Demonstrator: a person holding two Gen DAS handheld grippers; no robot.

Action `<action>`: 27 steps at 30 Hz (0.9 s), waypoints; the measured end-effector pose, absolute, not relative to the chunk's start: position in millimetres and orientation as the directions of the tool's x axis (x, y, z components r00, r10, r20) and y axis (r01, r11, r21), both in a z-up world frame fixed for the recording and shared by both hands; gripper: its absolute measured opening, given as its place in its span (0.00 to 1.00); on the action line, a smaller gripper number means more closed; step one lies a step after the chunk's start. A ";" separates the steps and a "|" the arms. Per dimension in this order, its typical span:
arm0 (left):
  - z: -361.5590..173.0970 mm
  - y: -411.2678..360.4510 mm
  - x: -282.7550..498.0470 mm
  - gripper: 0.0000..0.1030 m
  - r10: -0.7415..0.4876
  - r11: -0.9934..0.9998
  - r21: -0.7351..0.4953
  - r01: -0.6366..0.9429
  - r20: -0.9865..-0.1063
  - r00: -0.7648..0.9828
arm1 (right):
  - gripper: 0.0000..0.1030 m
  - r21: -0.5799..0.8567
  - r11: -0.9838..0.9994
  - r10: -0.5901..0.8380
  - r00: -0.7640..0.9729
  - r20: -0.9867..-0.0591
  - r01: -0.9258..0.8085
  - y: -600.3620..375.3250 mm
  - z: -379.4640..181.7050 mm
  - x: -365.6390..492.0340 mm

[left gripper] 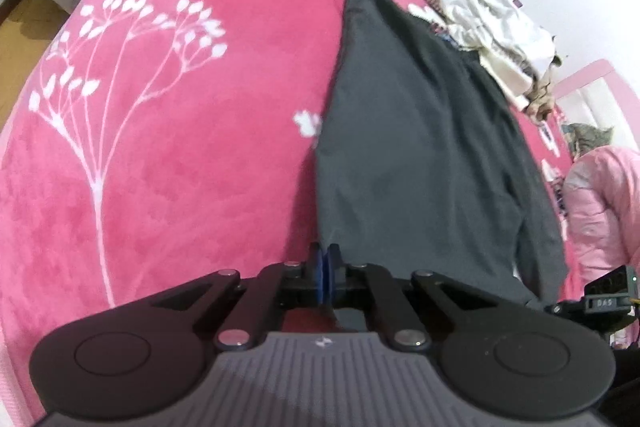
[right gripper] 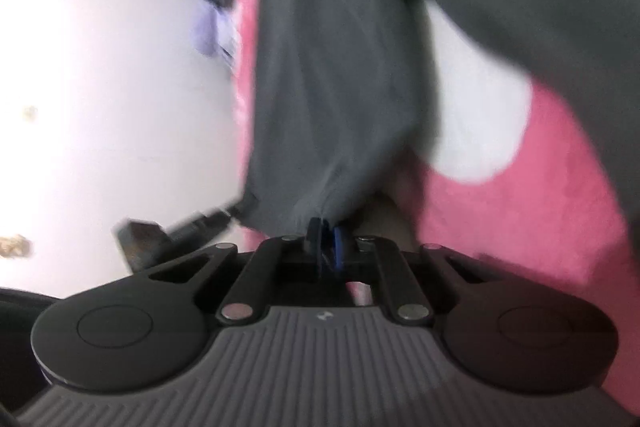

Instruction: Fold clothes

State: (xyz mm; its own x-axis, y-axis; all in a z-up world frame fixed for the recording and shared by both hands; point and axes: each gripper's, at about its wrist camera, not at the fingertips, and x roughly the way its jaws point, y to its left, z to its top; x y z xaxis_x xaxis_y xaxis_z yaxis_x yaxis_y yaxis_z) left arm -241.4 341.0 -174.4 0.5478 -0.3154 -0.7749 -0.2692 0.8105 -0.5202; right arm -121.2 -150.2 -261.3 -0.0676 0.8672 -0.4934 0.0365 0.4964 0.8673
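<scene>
Garment: dark grey, soft knit long-sleeved top (left gripper: 404, 131) — lies lengthwise on the pink plush bedspread with white flower print (left gripper: 192, 147), its near edge lifted by both claws.
Left claw (left gripper: 325, 267): blue-padded fingers pinched together on the garment's near left corner; no gap shows between them.
Right claw (right gripper: 326, 239): fingers closed on a gathered bit of the same grey cloth; fabric puckers into fine creases at the pinch — view blurred, likely from motion.
Why held so: judged, two corners of one edge gripped so the edge stays taut and level for carrying over in a fold, or for spreading flat; the frames fit either.
Fabric: matte, limp, drapes without stiffness; a sleeve hangs along the right side.
Bedspread: fleecy pile, looks grippy, so the resting part should drag little.
Surroundings: heap of pale crumpled clothes (left gripper: 488, 39) beside the garment's far right; person's pink padded sleeve (left gripper: 604, 211) at right edge.
</scene>
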 end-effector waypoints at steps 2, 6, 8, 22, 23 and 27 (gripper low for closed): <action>-167.4 339.5 -239.9 0.03 -0.352 0.793 -0.554 -0.255 -0.758 0.549 | 0.04 0.869 0.492 0.870 -0.064 -0.490 0.040 -152.9 -254.0 -115.7; -159.6 327.3 -233.7 0.02 -0.355 0.835 -0.507 -0.212 -0.792 0.496 | 0.04 0.874 0.484 0.874 -0.058 -0.482 0.046 -158.3 -239.3 -104.5; -167.3 322.0 -229.4 0.02 -0.336 0.858 -0.463 -0.222 -0.834 0.437 | 0.04 0.861 0.506 0.862 -0.061 -0.504 0.045 -159.4 -237.1 -101.5; -183.1 306.7 -226.6 0.19 -0.245 0.925 -0.325 -0.197 -0.907 0.344 | 0.31 0.796 0.597 0.802 -0.033 -0.597 0.102 -160.2 -272.0 -110.1; -183.8 306.2 -226.4 0.20 -0.244 0.924 -0.326 -0.199 -0.905 0.348 | 0.31 0.801 0.590 0.807 -0.042 -0.589 0.096 -156.8 -275.0 -110.1; -187.3 308.8 -227.0 0.19 -0.242 0.922 -0.331 -0.202 -0.898 0.366 | 0.31 0.811 0.571 0.821 -0.066 -0.567 0.128 -144.0 -288.7 -113.7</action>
